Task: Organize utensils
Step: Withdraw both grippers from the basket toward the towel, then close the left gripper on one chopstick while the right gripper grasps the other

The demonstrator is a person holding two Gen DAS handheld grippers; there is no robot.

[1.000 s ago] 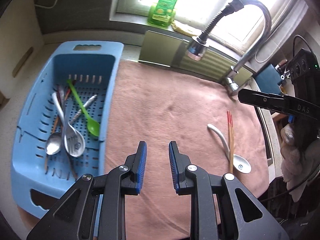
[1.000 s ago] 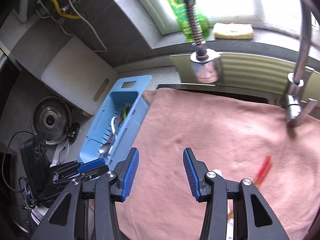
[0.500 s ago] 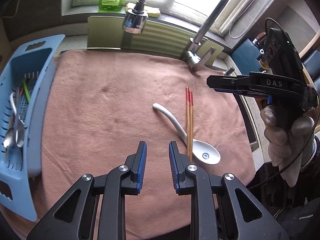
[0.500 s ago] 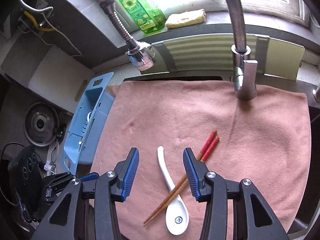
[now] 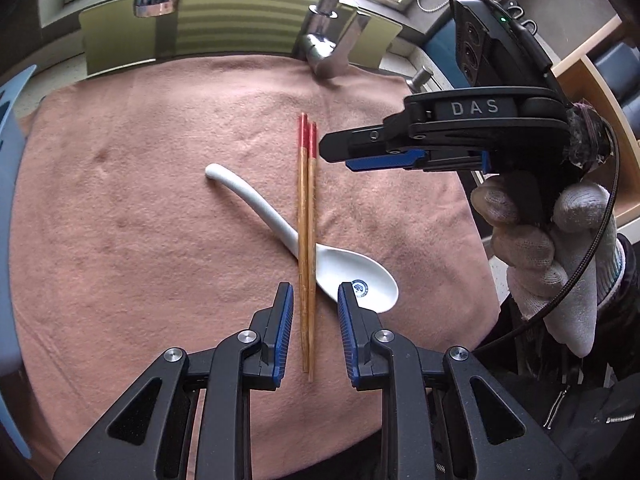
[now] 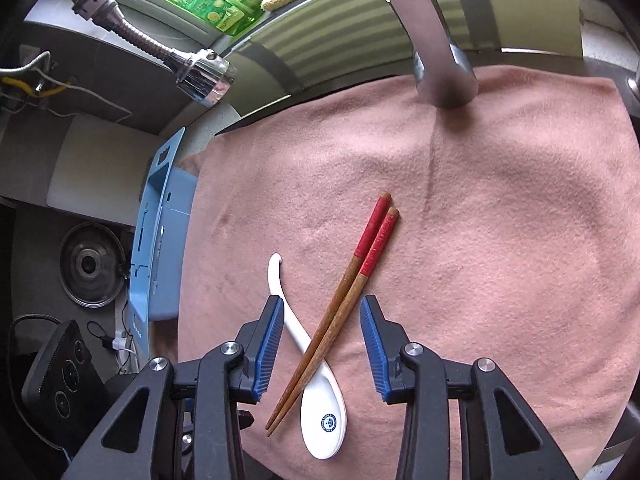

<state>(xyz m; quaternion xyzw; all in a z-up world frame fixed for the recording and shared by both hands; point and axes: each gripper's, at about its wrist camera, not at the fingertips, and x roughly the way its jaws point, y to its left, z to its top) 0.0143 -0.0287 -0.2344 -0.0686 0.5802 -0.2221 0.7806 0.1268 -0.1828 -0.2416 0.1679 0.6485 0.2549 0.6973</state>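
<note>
**Left wrist view: chopsticks lined up between the jaws**

Left wrist view shows the left gripper [image 5: 312,308] open, blue pads straddling the pair of red-tipped wooden chopsticks [image 5: 306,248] without touching. They lie across a white ceramic soup spoon [image 5: 320,256] on the pink towel [image 5: 140,220]. Close squarely so both sticks are caught together, clear of the spoon's bowl. The right gripper [image 6: 322,332] hovers open above.

My left gripper [image 5: 313,300] is low, pointing forward, its blue-padded jaws parted and holding nothing. My right gripper [image 6: 322,312] has a wider gap, also holding nothing. From the left wrist view it comes in from the right, level, with my gloved right hand [image 5: 548,236] wrapped around its handle.
</note>
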